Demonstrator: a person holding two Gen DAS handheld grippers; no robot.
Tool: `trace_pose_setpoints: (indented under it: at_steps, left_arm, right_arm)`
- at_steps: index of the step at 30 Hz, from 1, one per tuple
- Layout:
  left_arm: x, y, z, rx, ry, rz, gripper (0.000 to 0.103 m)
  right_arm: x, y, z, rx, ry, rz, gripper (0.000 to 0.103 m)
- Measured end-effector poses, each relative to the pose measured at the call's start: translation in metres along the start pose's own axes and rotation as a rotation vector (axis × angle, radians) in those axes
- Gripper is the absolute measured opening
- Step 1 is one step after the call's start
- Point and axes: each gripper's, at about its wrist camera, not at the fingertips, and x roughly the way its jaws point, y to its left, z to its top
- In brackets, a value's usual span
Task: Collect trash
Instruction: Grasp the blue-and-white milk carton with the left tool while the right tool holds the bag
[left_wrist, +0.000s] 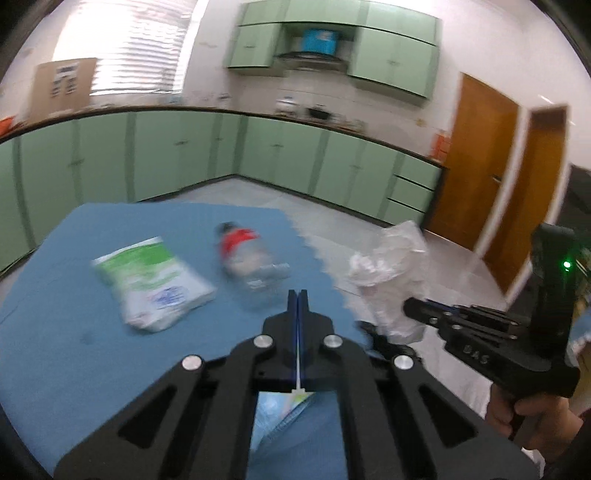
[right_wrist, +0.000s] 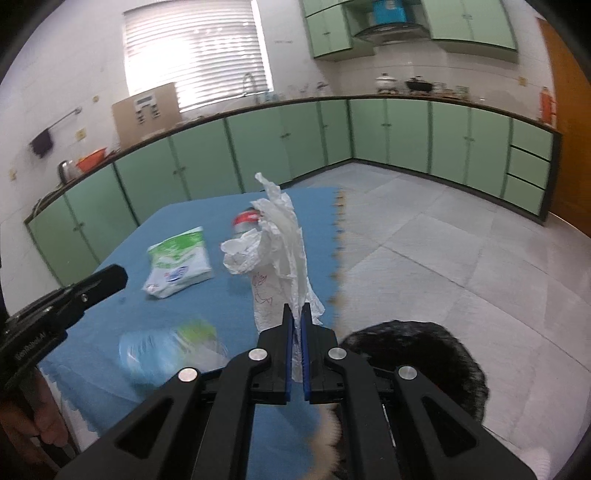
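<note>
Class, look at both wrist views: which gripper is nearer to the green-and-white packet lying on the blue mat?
Left. The left gripper hovers over the mat just beside the green-and-white packet, jaws shut. The right gripper sits farther off toward the mat's edge, clamped on crumpled white paper.

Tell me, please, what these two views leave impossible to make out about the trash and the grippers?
- Plastic bottle: motion blur in the left wrist view; the crumpled plastic wrapper hides most of it in the right wrist view.
- Blue-green packet: blurred in the right wrist view, its print unreadable.
- Black bin: the right gripper cuts off its opening.
- Left gripper: whether anything is pinched.
</note>
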Motion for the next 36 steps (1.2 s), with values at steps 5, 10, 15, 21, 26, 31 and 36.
trace_pose_setpoints:
  at_steps: [5,10,15,21,26,31,36]
  left_arm:
    - [0.033,-0.014,-0.015,-0.02,0.107,-0.039,0.003]
    - [0.029,-0.006,-0.035,-0.017,0.136,0.005,0.061]
    - [0.022,0.01,-0.039,0.041,0.121,0.092,0.074]
    - [0.028,0.025,-0.049,0.033,0.179,0.071,0.082]
    - [0.043,0.03,-0.06,0.028,0.224,0.062,0.082]
    - [0.059,0.041,-0.075,-0.026,0.307,0.043,0.055]
    - [0.051,0.037,-0.071,-0.022,0.271,0.024,0.024]
  right_arm:
    - [0.0,-0.032,-0.008,0.05,0.024,-0.048,0.004]
    - [0.004,-0.039,-0.016,0.064,0.031,-0.043,0.004]
    - [0.008,-0.029,-0.018,0.052,0.033,-0.016,0.004]
    - [0.011,-0.017,-0.017,0.033,0.041,-0.011,0.004]
    - [0.011,-0.018,-0.015,0.035,0.044,-0.021,0.004]
    - [0.013,-0.019,-0.014,0.036,0.049,-0.032,0.004]
    - [0.015,-0.022,-0.015,0.058,0.054,-0.029,0.004]
